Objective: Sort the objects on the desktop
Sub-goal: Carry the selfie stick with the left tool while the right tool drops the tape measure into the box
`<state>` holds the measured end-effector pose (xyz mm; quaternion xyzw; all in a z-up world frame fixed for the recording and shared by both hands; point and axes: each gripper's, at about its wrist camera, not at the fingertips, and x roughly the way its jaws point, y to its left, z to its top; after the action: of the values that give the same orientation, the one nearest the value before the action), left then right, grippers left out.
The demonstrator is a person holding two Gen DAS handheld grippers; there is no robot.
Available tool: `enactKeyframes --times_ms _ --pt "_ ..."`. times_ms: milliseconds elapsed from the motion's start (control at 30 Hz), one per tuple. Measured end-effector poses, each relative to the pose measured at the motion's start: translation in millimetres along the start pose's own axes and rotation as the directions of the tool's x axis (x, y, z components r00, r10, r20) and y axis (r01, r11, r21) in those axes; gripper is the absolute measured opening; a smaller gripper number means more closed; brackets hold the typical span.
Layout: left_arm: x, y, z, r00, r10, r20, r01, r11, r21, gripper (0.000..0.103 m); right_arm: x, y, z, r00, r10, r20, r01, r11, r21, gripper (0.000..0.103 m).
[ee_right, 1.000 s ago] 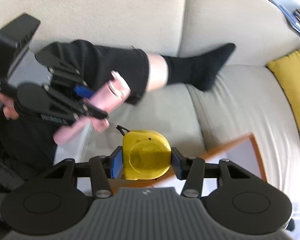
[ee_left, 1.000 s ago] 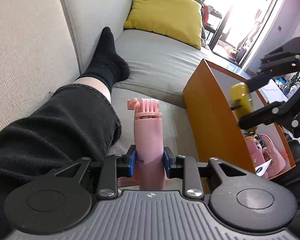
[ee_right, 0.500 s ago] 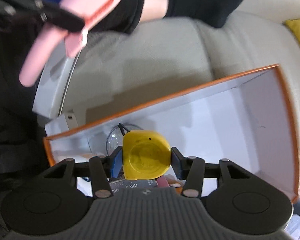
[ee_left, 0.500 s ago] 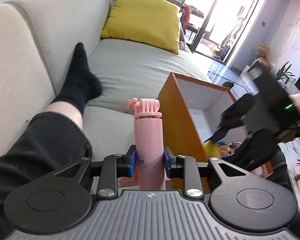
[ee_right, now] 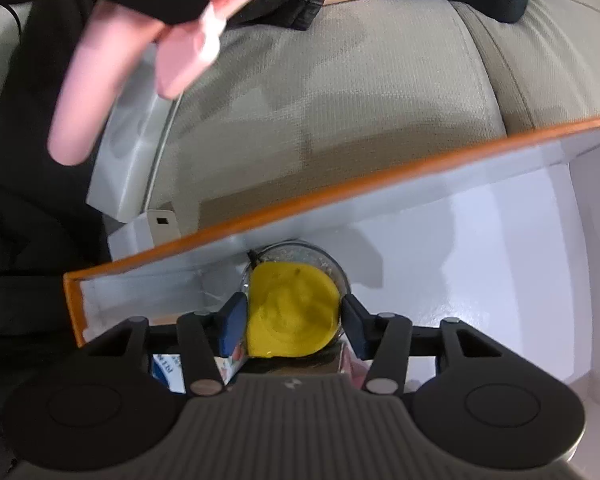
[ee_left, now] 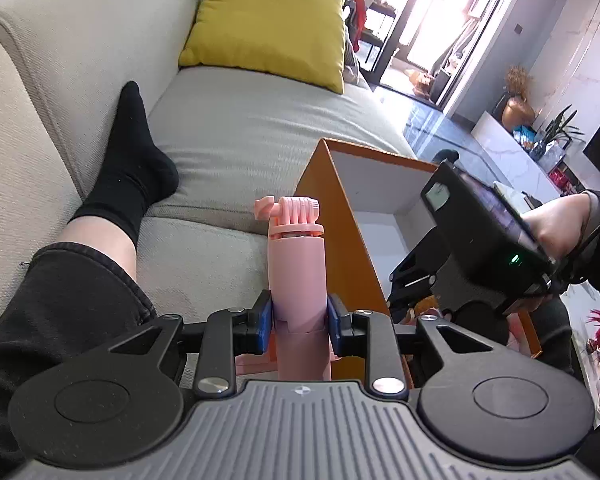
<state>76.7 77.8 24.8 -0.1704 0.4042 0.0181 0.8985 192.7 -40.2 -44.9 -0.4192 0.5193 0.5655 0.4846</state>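
On the left I see the person's black-socked foot [ee_left: 134,152] resting on the beige sofa [ee_left: 260,120], with a yellow cushion [ee_left: 268,24] behind it. My left hand-held gripper [ee_left: 298,318] clamps the pink selfie stick [ee_left: 296,264] upright over the seat, just beside the orange box [ee_left: 340,232]. Moving right, my right hand-held gripper [ee_right: 294,322] reaches down inside that box [ee_right: 260,216], and its jaws have just been opening: the yellow tape measure [ee_right: 292,312] sits between the pads, with a visible gap on the right side, above other items on the box floor.
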Motion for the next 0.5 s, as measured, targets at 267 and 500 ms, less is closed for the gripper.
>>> enactKeyframes --times_ms 267,500 --pt "6 -8 6 1.000 -0.009 -0.025 0.009 1.000 0.024 0.032 -24 -16 -12 0.995 0.016 0.101 -0.026 0.995 0.094 0.037" --pt "3 -16 13 1.000 -0.014 -0.026 0.015 0.999 0.050 0.032 -22 -34 -23 0.992 -0.002 0.128 -0.027 0.973 0.227 0.024"
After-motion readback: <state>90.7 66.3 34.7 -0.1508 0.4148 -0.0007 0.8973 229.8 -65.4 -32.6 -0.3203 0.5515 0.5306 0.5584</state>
